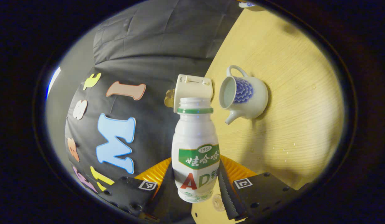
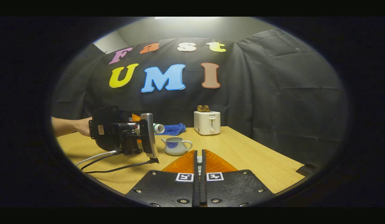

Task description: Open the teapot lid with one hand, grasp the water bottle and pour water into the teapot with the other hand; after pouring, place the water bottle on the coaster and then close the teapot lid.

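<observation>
Right, largest first: I've got the wooden table (image 2: 242,146) running out ahead of me, light grain, with the black cloth wall behind it. In the left gripper view the table (image 1: 289,93) stands tilted on its side, so I'm holding that hand rolled over.

Next down, the left gripper (image 1: 197,186): its two fingers press on the lower body of the water bottle (image 1: 195,149) from either side, jaws parted just the bottle's width. The bottle is uncapped, its open mouth pointing away from the camera and lying close to the teapot in that view, off the table. From the right gripper view I see that left gripper (image 2: 118,133) out at left with a person's hand behind it, cables trailing onto the table, and the water bottle (image 2: 158,128) lying roughly level, mouth toward the teapot.

A cream toaster (image 2: 207,122) stands at the table's far edge, a blue cloth (image 2: 173,129) just left of it.

The teapot (image 2: 177,146) stands upright mid-table, lid off, its opening bare (image 1: 242,96).

My right gripper (image 2: 199,174) hangs low over the near table, fingers pressed together; something small and pale sits between them, I can't tell what.
</observation>
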`<state>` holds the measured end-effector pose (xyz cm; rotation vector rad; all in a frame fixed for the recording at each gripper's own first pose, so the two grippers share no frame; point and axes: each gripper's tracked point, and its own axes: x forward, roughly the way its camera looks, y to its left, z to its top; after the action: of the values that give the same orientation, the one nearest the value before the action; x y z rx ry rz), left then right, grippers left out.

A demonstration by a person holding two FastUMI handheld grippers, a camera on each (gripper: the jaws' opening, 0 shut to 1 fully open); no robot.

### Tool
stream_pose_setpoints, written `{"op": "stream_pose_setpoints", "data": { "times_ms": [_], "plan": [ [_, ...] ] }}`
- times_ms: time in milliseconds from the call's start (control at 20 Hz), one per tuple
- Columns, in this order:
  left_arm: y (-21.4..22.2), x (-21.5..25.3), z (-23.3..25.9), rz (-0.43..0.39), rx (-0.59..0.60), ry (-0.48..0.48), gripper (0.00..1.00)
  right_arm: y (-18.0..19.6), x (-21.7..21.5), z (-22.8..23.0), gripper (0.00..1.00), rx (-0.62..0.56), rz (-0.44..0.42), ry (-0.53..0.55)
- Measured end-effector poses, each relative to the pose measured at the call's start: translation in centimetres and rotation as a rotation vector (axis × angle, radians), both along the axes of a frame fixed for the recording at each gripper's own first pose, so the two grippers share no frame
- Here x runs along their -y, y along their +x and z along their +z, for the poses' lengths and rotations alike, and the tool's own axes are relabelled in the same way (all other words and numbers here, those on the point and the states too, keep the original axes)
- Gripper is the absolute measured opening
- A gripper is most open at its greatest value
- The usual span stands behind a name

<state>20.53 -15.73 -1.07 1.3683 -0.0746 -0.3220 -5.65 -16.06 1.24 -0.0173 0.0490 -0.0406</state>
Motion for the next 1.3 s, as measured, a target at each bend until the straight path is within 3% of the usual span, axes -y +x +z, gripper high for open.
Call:
{"op": "stream_pose_setpoints", "data": {
  "times_ms": [100, 150, 200, 550, 650, 700, 750, 800, 1100, 1300],
  "plan": [
    [1.0, -0.8, -0.1, 0.024, 0.010, -0.057, 0.82, 1.0, -1.0, 0.1, 0.00, -0.020, 0.025, -0.018],
    [1.3, -1.1, -0.2, 0.031, 0.011, -0.088, 0.75, 1.4, -1.6, 0.3, 0.00, -0.027, 0.042, -0.024],
    [1.3, -1.0, -0.9, 0.041, 0.007, -0.116, 0.82, 1.8, -2.3, 0.7, 0.00, -0.028, 0.054, -0.034],
    [3.5, -3.5, -0.6, 0.114, -0.004, -0.335, 0.82, 7.0, -5.1, 3.1, 0.01, 0.008, 0.098, -0.107],
    [3.5, -3.8, -0.4, 0.125, -0.012, -0.422, 0.82, 9.0, -5.6, 3.7, 0.01, 0.020, 0.099, -0.122],
    [3.8, -4.0, -0.8, 0.130, -0.036, -0.466, 0.75, 10.0, -5.7, 3.7, 0.01, 0.025, 0.096, -0.128],
    [4.1, -4.0, -0.7, 0.127, -0.053, -0.513, 0.75, 10.8, -5.9, 3.9, 0.01, 0.028, 0.092, -0.133],
    [4.6, -3.9, -0.5, 0.124, -0.062, -0.556, 0.82, 11.7, -6.2, 4.1, 0.01, 0.036, 0.092, -0.139],
    [5.7, -5.5, -0.2, 0.137, -0.088, -0.853, 0.82, 16.1, -7.1, 2.2, 0.00, 0.005, 0.101, -0.126],
    [5.8, -6.2, 1.8, 0.109, -0.087, -1.019, 0.75, 17.8, -7.0, 1.3, 0.00, -0.010, 0.078, -0.121]
  ]
}}
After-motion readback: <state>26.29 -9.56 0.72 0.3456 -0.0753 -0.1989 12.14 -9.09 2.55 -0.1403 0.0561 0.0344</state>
